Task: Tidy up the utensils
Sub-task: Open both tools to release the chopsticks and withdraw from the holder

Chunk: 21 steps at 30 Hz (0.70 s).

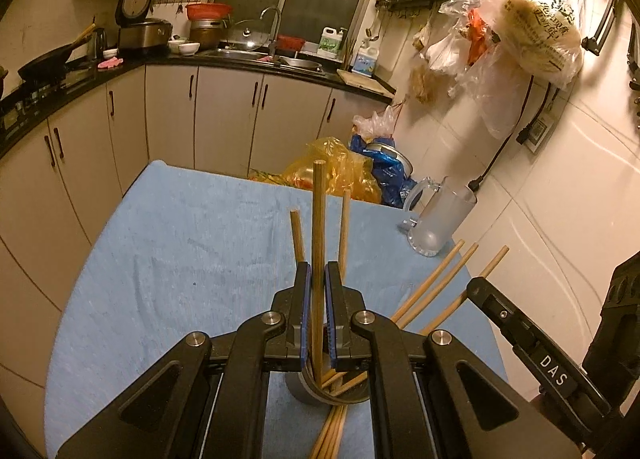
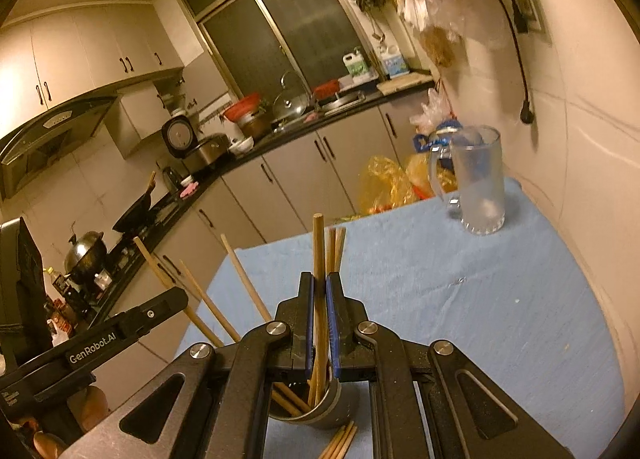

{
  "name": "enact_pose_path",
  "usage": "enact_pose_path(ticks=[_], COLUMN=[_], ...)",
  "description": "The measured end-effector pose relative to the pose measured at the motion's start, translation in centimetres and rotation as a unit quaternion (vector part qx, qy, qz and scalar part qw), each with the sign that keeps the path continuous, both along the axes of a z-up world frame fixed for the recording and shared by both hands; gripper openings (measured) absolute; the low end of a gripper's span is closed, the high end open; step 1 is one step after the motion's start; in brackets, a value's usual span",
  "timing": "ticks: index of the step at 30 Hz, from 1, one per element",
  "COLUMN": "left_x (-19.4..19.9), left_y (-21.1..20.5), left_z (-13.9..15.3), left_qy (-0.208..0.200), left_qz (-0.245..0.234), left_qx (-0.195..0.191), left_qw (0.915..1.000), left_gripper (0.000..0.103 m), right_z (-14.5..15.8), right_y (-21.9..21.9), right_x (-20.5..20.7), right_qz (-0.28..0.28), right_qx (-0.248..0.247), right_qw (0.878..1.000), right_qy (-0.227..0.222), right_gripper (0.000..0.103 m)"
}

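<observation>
While each tool is clamped on a single wooden chopstick, both sticks stand nearly upright with their lower ends inside the grey metal cup, which sits on the blue cloth of the table directly below the two wrists. The left tool pinches its chopstick between the blue pads, and the right tool pinches its own chopstick the same way; the near-vertical hold appears chosen so that each stick drops tip-first into the cup and not across its rim. Several chopsticks already lean outward from the cup, and a small bundle of loose chopsticks lies flat on the cloth just beside the cup base, probably waiting to be sorted. A frosted glass mug stands well apart near the far table corner, beside the wall. Legible writing is limited: the right tool's body, seen from the left wrist, carries the letters "DAS", and the left tool's body, seen from the right wrist, reads "GenRobot.AI". A hanging plastic bag bears printed characters too small to read.
</observation>
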<state>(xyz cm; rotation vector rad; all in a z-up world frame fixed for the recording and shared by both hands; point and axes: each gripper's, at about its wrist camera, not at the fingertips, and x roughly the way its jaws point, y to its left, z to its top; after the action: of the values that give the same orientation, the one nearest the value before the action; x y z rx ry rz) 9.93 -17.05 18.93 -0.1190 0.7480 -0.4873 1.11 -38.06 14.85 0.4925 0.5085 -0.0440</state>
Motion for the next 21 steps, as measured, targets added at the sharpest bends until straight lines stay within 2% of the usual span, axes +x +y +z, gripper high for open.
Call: enact_pose_path(ticks=[10, 15, 18, 19, 21], left_x=[-0.9, -2.8, -4.3, -4.8, -5.8], left_y=[0.9, 1.8, 2.6, 2.8, 3.1], left_z=[1.1, 1.7, 0.9, 0.3, -1.4], left_qy=[-0.007, -0.011, -0.009, -0.006, 0.006], left_qz=[0.001, -0.005, -0.013, -0.017, -0.026], left_qx=[-0.007, -0.011, -0.004, 0.001, 0.018], left_qw=[1.0000, 0.9999, 0.9999, 0.9998, 0.9995], left_gripper=[0.007, 0.007, 0.014, 0.020, 0.023], right_z=[1.0, 1.4, 0.6, 0.3, -0.9], right_y=[-0.7, -0.7, -0.4, -0.3, 0.0], right_x=[-1.8, -3.8, -5.3, -5.7, -6.5], right_qz=[-0.002, 0.000, 0.005, 0.005, 0.010], right_qx=[0.012, 0.018, 0.016, 0.017, 0.023], right_qw=[1.000, 1.000, 1.000, 1.000, 1.000], right_qy=[-0.013, -0.019, -0.012, -0.009, 0.004], right_gripper=[0.009, 0.009, 0.009, 0.009, 0.011])
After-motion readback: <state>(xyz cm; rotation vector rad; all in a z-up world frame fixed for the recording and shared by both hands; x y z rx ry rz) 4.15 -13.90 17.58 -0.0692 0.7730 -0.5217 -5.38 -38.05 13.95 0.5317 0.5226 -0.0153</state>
